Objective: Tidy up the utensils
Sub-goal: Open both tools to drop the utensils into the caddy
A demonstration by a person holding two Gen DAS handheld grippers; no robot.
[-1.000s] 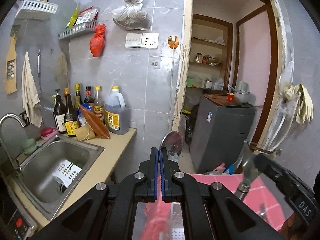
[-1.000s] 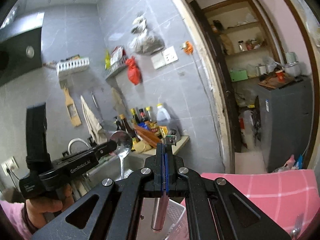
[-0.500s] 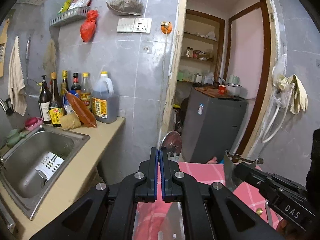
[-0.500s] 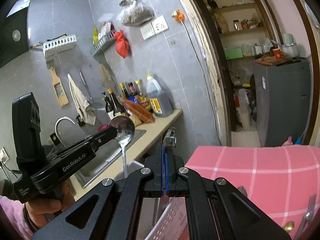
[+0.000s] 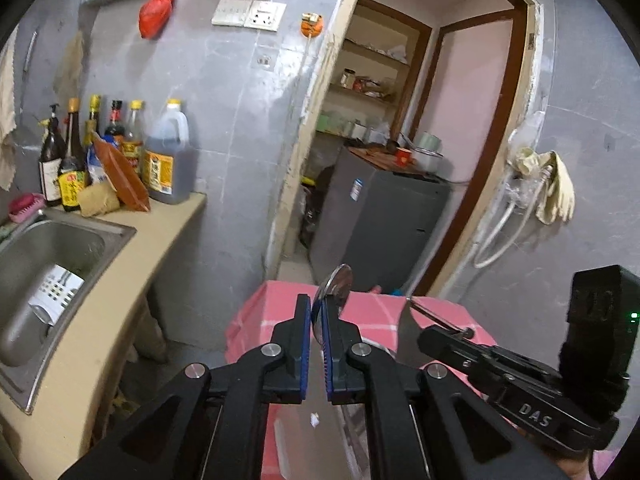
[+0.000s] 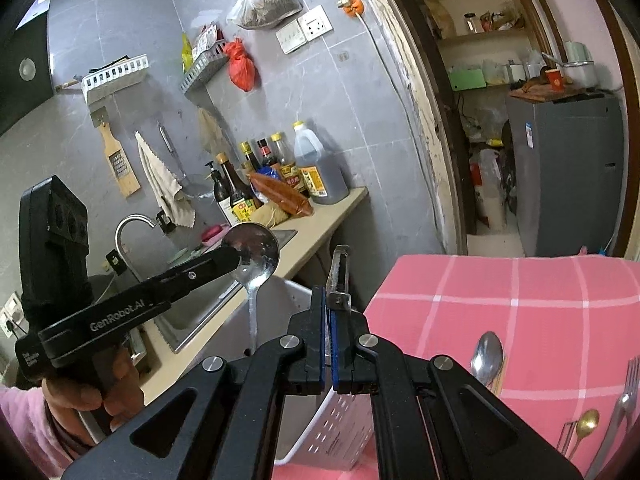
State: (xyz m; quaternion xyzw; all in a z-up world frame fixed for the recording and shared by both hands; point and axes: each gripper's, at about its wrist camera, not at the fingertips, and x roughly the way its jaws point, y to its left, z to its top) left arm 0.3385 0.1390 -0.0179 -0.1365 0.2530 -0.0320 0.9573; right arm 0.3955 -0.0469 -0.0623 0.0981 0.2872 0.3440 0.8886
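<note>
My left gripper [image 5: 316, 312] is shut on a large steel spoon [image 5: 334, 286], bowl up; it also shows in the right wrist view [image 6: 252, 252], where the spoon [image 6: 253, 246] hangs handle-down over a white perforated utensil basket [image 6: 336, 428]. My right gripper [image 6: 329, 300] is shut on a steel peeler-like utensil [image 6: 339, 270], held upright above the basket's right part. In the left wrist view the right gripper [image 5: 424, 328] holds that utensil [image 5: 406, 334] to the right. On the pink checked tablecloth [image 6: 520, 300] lie a spoon [image 6: 487, 354], a small gold spoon [image 6: 584, 424] and a fork [image 6: 624, 392].
A beige counter [image 5: 120, 272] with a steel sink [image 5: 52, 264] and several sauce bottles [image 5: 120, 152] is at the left. A grey cabinet [image 5: 376, 220] stands in the doorway behind the table. A faucet [image 6: 132, 228] rises over the sink.
Both grippers have tilted down and moved over the pink table and the white basket. The spoon and the steel utensil stay gripped; the table utensils have come into view.
</note>
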